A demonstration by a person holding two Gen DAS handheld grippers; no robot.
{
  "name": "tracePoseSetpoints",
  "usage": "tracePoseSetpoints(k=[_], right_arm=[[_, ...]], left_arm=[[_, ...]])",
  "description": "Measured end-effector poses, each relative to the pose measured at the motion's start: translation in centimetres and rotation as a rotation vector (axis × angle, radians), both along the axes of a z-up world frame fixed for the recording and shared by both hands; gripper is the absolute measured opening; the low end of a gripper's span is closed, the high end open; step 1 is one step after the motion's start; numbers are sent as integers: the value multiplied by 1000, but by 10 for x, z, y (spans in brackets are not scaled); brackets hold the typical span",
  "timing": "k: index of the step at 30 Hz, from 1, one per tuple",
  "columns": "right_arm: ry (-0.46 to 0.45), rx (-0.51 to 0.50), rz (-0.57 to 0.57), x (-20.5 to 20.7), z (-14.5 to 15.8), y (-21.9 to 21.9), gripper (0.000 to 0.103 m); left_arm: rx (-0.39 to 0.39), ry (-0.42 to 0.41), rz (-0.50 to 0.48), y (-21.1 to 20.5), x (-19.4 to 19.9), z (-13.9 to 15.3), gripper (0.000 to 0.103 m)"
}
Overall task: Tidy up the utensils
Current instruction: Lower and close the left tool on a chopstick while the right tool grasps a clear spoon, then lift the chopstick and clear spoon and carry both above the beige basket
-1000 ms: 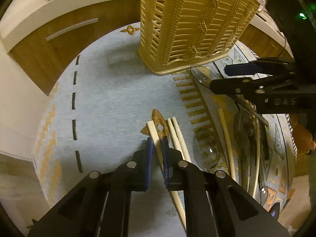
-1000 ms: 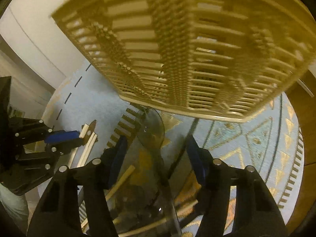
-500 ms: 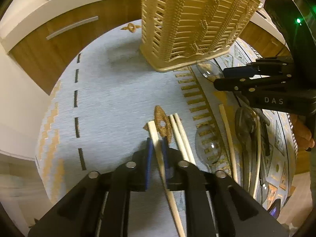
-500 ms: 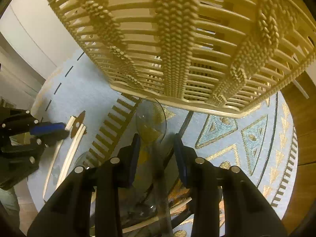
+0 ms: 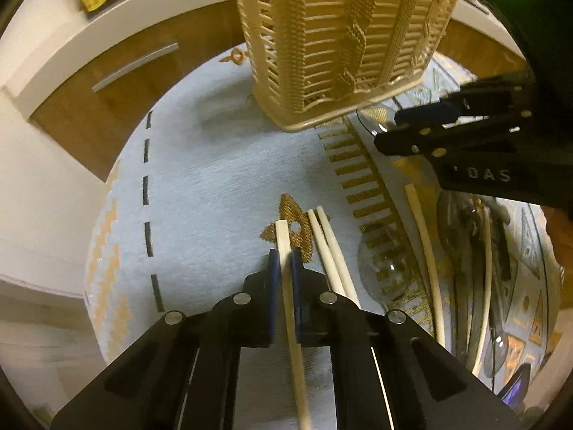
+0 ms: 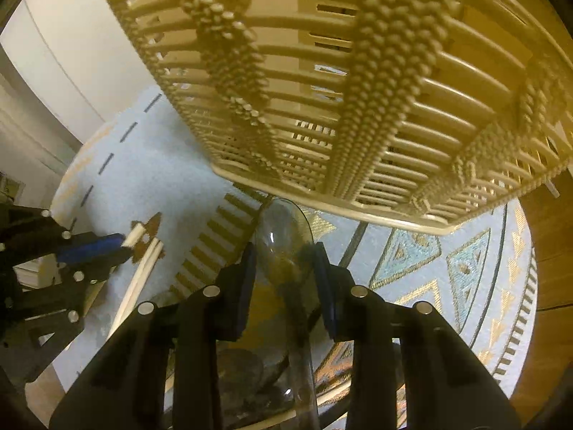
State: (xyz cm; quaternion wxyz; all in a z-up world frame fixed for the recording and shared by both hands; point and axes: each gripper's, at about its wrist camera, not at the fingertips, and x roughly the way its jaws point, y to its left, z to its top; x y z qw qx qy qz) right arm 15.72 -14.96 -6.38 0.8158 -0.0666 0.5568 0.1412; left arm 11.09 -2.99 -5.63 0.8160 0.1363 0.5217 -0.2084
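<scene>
My left gripper (image 5: 284,254) is shut on a cream chopstick (image 5: 282,236), which lies lengthwise between the blue pads with its tip on the tablecloth. The same gripper (image 6: 120,249) shows at the left of the right wrist view. My right gripper (image 6: 286,268) is closing its jaws on a clear plastic spoon (image 6: 283,229). The pads meet the edges of the spoon's bowl, just in front of the cream slatted basket (image 6: 358,89). In the left wrist view the right gripper (image 5: 388,130) reaches in from the right, below the basket (image 5: 340,36).
Two more chopsticks (image 5: 329,251) lie beside the held one, and a single chopstick (image 5: 426,251) lies further right. Another clear spoon (image 5: 386,268) and several dark utensils (image 5: 465,222) lie on the round patterned tablecloth (image 5: 215,179). A wooden drawer front (image 5: 136,68) stands behind the table.
The left jaws closed onto the chopstick and lined it up between the pads. The right jaws narrowed from wide open to the spoon's bowl, and that gripper moved nearer the basket.
</scene>
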Motion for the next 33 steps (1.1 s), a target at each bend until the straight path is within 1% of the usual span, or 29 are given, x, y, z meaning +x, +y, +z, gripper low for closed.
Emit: tracePoseSetpoints(k=[2, 4, 5, 9, 15, 16, 17, 19, 20, 22, 23, 26, 29, 30, 32, 33], right_arm=[[-27, 21, 3, -6, 7, -6, 29], [-59, 53, 11, -14, 15, -10, 29], [-81, 74, 17, -25, 22, -19, 29], [-184, 161, 41, -58, 49, -37, 29], [-365, 352, 53, -95, 95, -61, 28], [-406, 386, 53, -100, 106, -66, 14], [-430, 407, 54, -103, 115, -73, 6], [-481, 448, 44, -106, 135, -82, 5], [-493, 448, 35, -104, 141, -84, 5], [-507, 476, 40, -100, 150, -85, 5], [-509, 474, 42, -95, 152, -84, 5], [-489, 439, 34, -92, 142, -85, 5], [-417, 432, 15, -89, 122, -88, 7], [-385, 441, 7, -86, 116, -90, 10], [-338, 442, -15, -81, 106, -92, 20], [-327, 435, -23, -79, 102, -91, 35]], left_arm=[[-57, -31, 9, 7, -8, 4, 5], [-112, -67, 19, 16, -15, 14, 5], [-141, -88, 25, 21, -20, 19, 5], [-266, -203, 42, 32, -37, 51, 5], [-466, -401, 23, 36, -61, 105, 5], [-500, -440, 19, 35, -64, 116, 5], [-517, -470, 22, 34, -65, 124, 5], [-553, -516, 19, 27, -66, 140, 5], [-562, -530, 20, 21, -64, 146, 5], [-573, -557, 21, 16, -57, 154, 5], [-581, -564, 22, 15, -54, 157, 5], [-598, -553, 31, 19, -56, 157, 5], [-610, -534, 44, 27, -50, 148, 5], [-612, -525, 51, 29, -48, 145, 5], [-620, -512, 68, 34, -43, 139, 5], [-626, -508, 71, 38, -42, 136, 5]])
